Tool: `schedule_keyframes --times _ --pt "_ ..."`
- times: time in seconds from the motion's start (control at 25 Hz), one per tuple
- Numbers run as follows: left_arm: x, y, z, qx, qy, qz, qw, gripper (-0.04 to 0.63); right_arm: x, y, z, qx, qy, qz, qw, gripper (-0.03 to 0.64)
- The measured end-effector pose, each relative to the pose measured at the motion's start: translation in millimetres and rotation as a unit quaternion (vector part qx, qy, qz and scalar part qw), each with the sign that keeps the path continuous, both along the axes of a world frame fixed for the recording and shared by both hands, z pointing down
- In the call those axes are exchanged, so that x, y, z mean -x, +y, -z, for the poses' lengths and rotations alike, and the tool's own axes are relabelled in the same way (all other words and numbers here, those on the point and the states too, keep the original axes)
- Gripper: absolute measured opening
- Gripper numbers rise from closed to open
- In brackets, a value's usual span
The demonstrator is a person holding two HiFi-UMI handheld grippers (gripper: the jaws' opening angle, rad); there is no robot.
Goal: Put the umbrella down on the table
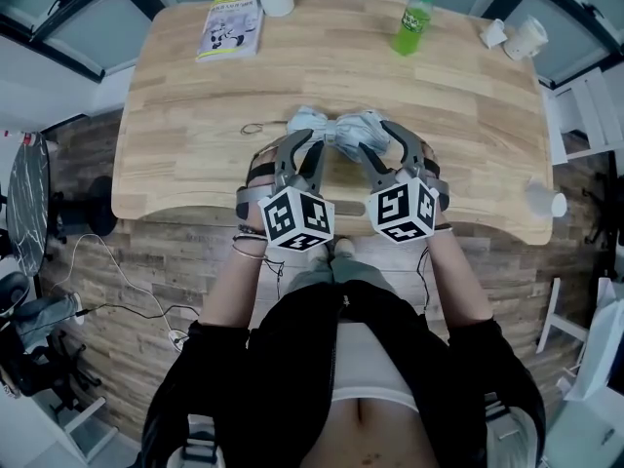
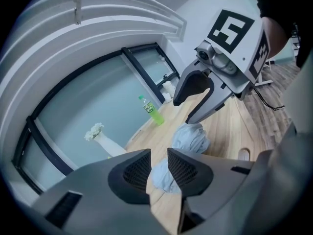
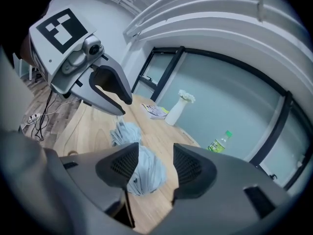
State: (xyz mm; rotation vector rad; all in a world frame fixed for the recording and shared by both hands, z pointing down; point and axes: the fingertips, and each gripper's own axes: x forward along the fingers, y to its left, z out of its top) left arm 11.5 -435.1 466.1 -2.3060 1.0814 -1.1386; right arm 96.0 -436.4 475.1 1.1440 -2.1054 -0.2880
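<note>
- Head view: bench (image 1: 195,154) is mostly bare, with free wood on both sides of centre. Its front edge is close to the person.
- Umbrella (image 1: 336,127) lies folded mid-bench. It looks light, with soft, slippery fabric, so grip the stiff core rather than loose folds.
- Left tongs (image 2: 159,166) are narrowly parted and right tongs (image 3: 155,168) are wide. Neither pinches the fabric.
- Booklet (image 1: 231,24) and bottle (image 1: 413,22) sit well clear at the far edge.
</note>
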Motion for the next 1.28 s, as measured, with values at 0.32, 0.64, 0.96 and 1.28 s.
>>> schedule_keyframes --times 0.32,0.64,0.96,1.28 --pt "3 2 19 0.000 0.070 0.016 0.9974 0.078 11 3 19 -0.015 -0.036 -0.001 0.999 0.208" --pt "5 6 39 -0.009 0.113 0.019 0.9933 0.066 19 6 47 -0.037 -0.084 -0.013 0.996 0.180" --pt "8 8 54 -0.009 0.143 0.021 0.9895 0.060 30 7 71 -0.059 -0.123 -0.014 0.991 0.128" --pt "10 14 76 -0.007 0.196 0.024 0.9803 0.055 34 15 96 -0.084 -0.171 -0.023 0.981 0.083"
